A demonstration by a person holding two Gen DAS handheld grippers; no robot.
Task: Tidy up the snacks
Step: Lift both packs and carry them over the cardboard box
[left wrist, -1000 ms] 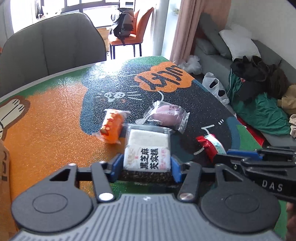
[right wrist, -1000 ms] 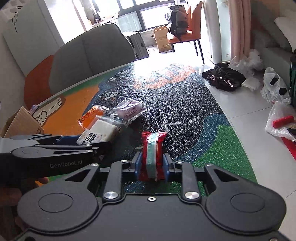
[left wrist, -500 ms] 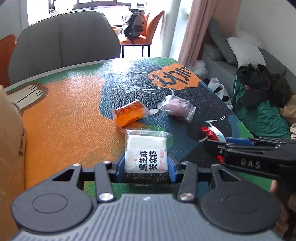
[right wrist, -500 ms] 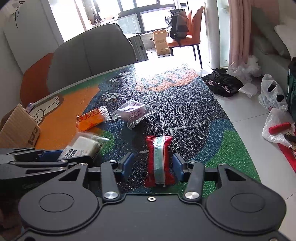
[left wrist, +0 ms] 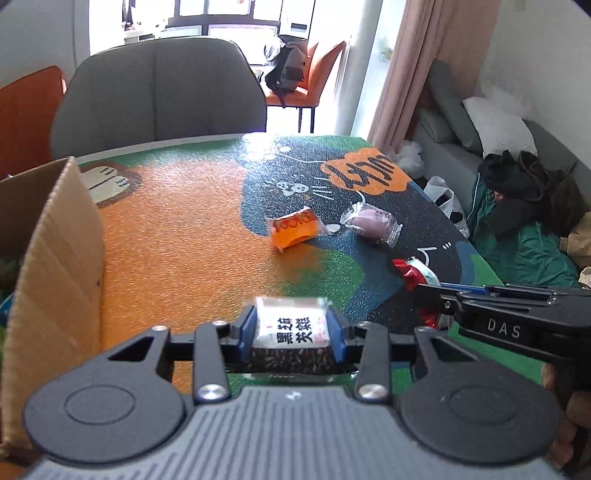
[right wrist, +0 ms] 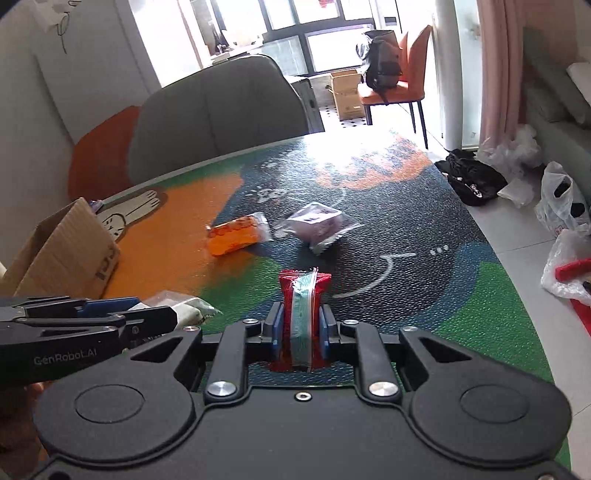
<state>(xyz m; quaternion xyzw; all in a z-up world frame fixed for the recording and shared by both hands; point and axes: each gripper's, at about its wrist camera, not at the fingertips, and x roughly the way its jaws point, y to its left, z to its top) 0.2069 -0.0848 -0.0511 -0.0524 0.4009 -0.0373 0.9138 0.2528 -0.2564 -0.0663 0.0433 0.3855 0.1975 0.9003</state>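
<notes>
Grey chair [left wrist: 159, 92], orange chair [right wrist: 391, 92], bright windows [right wrist: 325, 33], pink curtain [left wrist: 413, 66], sofa [left wrist: 498, 147]

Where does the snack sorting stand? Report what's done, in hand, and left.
Done: little that shows; the cardboard box holds something, but its contents are unclear. In hand: the left gripper clamps the white rice-cake packet, the right gripper clamps the red packet. Left: the orange packet and purple packet lie on the table mat.
</notes>
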